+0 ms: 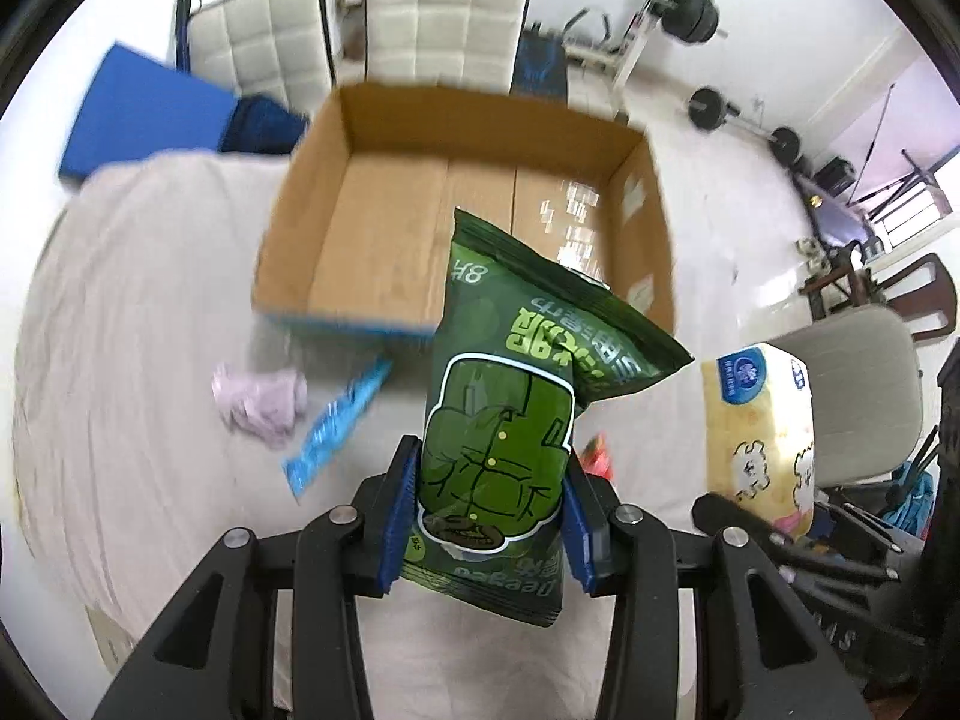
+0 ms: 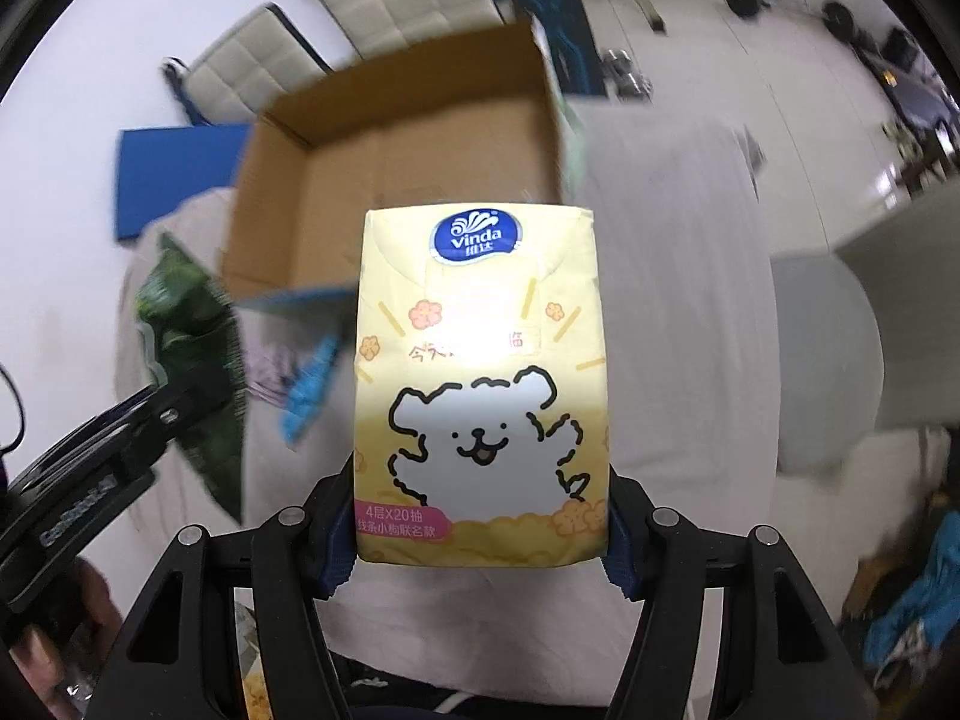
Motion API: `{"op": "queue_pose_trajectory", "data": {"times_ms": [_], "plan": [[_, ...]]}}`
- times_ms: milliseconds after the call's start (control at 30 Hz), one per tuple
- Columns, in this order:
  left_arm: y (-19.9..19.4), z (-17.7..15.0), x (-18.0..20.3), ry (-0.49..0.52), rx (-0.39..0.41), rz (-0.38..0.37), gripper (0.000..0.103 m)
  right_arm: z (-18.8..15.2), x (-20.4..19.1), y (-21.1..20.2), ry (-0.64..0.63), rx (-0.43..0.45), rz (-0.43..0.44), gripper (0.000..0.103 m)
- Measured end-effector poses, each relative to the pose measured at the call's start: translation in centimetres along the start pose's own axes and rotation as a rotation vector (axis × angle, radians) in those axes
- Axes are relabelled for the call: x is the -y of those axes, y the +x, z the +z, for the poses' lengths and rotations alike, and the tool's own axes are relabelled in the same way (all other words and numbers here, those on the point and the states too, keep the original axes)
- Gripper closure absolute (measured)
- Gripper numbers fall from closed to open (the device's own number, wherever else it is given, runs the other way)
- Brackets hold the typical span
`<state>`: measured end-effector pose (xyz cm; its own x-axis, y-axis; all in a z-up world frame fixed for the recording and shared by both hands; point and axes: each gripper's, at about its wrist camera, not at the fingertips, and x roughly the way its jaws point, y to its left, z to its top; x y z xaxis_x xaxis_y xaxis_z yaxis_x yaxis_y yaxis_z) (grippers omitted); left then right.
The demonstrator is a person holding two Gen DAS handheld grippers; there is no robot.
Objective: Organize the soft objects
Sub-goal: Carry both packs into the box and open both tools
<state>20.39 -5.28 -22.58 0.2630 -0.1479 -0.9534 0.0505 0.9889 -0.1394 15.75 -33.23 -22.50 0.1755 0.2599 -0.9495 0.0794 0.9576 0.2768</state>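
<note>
My left gripper (image 1: 489, 510) is shut on a green snack packet (image 1: 510, 408) and holds it above the white sheet, just short of the open cardboard box (image 1: 384, 222). My right gripper (image 2: 480, 534) is shut on a yellow Vinda tissue pack (image 2: 480, 384), held upright in front of the same box (image 2: 384, 168). The tissue pack shows at the right of the left wrist view (image 1: 762, 438). The green packet shows at the left of the right wrist view (image 2: 192, 348). The box looks empty inside.
A lilac cloth (image 1: 258, 405) and a blue sachet (image 1: 336, 420) lie on the sheet before the box. A small red item (image 1: 597, 456) peeks out behind the green packet. White padded chairs (image 1: 444, 24) and a blue mat (image 1: 144, 108) stand beyond the box.
</note>
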Motion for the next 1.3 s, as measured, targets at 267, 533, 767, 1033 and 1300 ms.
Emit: {"op": "queue_pose_trajectory", "data": {"times_ms": [267,533,767,1033,1300], "plan": [[0.0,7.3,-0.7,0.019,0.041,-0.015,0.064,6.5,-4.5,0.3,-0.034,0.057,-0.047,0.036],[5.1,14.2,-2.2,0.018,-0.021,-0.022,0.064,13.5,-6.1,7.6,-0.024,-0.01,-0.102,0.036],[13.2,18.3,-3.8,-0.035,-0.165,-0.096,0.064,18.9,-4.8,15.8,-0.028,-0.082,-0.145,0.036],[21.2,21.0,-3.9,-0.093,-0.326,-0.188,0.064,21.6,-2.4,22.0,0.0,-0.129,-0.172,0.036],[24.2,22.1,-2.8,-0.078,-0.394,-0.143,0.063,22.7,-1.9,24.1,-0.051,-0.17,-0.205,0.034]]}}
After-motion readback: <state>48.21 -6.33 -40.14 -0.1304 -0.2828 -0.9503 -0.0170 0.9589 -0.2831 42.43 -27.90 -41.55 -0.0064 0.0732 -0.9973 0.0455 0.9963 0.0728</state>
